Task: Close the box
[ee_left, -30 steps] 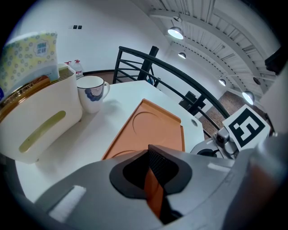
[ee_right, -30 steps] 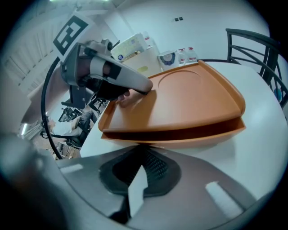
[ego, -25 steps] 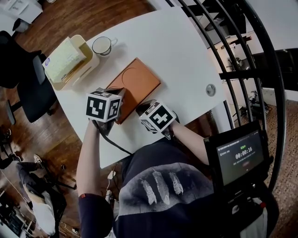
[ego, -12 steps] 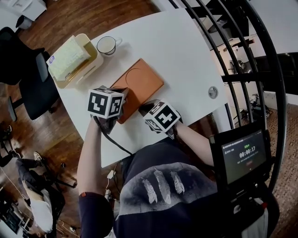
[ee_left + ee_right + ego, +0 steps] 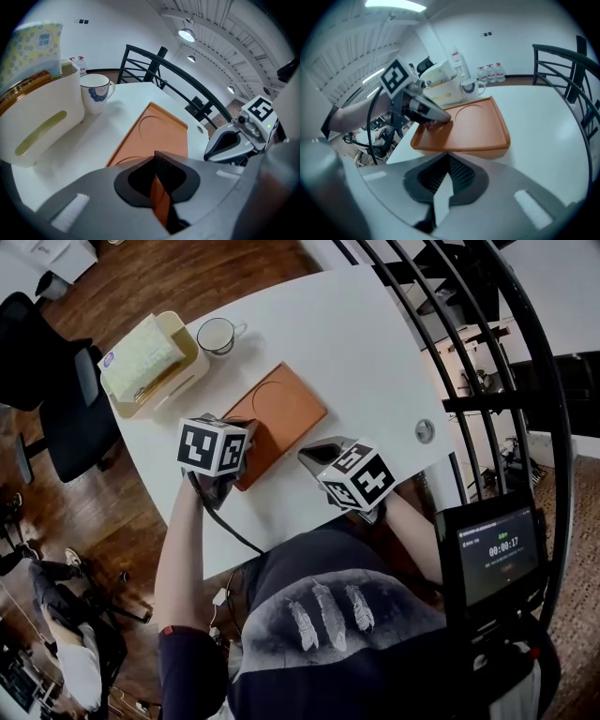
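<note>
A flat orange box (image 5: 284, 409) lies shut on the white table (image 5: 356, 343), its lid with a round embossed ring facing up. My left gripper (image 5: 243, 427) rests with its tips on the box's near left corner; its jaws are shut, with the lid (image 5: 157, 133) showing just beyond them. In the right gripper view, the left gripper (image 5: 442, 119) presses down on the box (image 5: 476, 124). My right gripper (image 5: 315, 457) hovers shut over bare table, a little to the right of the box's near edge and apart from it.
A cream organiser (image 5: 164, 381) holding a packet stands at the table's left, with a white mug (image 5: 216, 334) behind it. A metal cable grommet (image 5: 425, 430) sits near the right edge. Black railing (image 5: 450, 343) curves round the right side. A timer screen (image 5: 494, 554) is at my right.
My right gripper has drawn back from the box's near edge and moved to the right. The left gripper has stayed on the box's corner.
</note>
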The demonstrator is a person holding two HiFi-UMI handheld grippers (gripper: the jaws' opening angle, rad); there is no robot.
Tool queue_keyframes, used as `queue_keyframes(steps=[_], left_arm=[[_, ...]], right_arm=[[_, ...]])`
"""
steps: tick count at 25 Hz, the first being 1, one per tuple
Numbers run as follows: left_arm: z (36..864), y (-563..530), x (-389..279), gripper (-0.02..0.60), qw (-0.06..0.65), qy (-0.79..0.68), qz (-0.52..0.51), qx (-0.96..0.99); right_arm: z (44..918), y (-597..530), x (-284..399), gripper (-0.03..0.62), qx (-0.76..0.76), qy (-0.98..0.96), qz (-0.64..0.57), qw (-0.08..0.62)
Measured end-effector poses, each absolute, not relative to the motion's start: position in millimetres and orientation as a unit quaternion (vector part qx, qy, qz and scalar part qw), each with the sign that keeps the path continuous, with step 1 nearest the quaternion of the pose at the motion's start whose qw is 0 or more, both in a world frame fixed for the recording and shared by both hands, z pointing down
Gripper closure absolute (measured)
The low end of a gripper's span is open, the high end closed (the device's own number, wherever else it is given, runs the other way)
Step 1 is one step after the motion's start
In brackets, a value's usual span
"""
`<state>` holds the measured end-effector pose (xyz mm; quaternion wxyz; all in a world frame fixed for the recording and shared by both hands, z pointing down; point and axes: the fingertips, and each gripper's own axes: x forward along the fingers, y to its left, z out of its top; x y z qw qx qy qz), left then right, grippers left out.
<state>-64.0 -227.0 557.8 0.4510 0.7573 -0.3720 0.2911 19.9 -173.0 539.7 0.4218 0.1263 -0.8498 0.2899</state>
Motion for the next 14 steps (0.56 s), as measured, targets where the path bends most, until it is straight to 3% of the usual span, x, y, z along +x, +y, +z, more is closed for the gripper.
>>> queue_keyframes(steps=[7,14], left_arm=[[549.9,-223.8,-55.2,0.568,0.448,-0.375,0.291,0.758],[546.9,-219.9,-49.8,0.568,0.427,-0.385,0.301,0.760]], right_arm=[[465.0,-206.4,28.4,0.589,0.157,-0.888,0.275,0.335],[437.7,-197.4,37.9,0.589,0.158,-0.899,0.265,0.310]])
